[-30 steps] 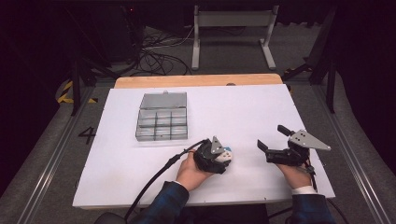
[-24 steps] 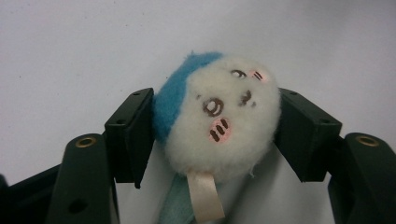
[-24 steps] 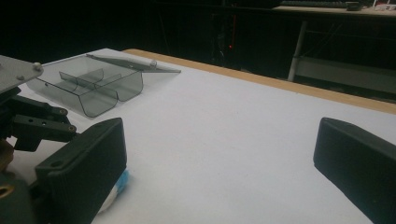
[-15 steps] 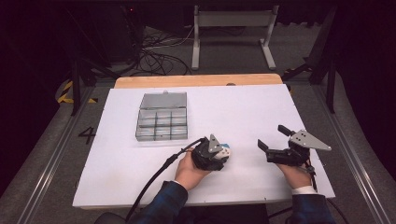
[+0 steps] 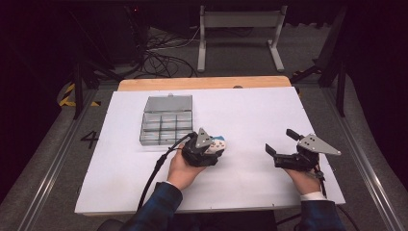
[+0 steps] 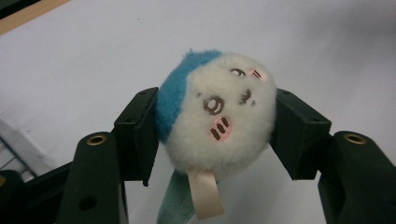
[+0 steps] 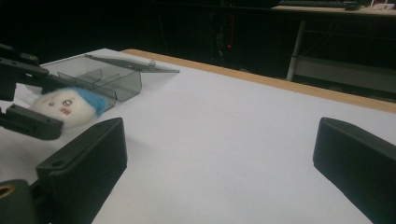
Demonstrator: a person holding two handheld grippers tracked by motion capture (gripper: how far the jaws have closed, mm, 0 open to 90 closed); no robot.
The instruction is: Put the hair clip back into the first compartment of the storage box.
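Compartments of the clear box, lid back, look bare, just beyond the left gripper, which pinches a plush ball off the table; right gripper gapes, holding nothing.

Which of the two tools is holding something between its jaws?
The left tool: its jaws press on a white and blue plush toy. The right tool stands open, nothing between its jaws.
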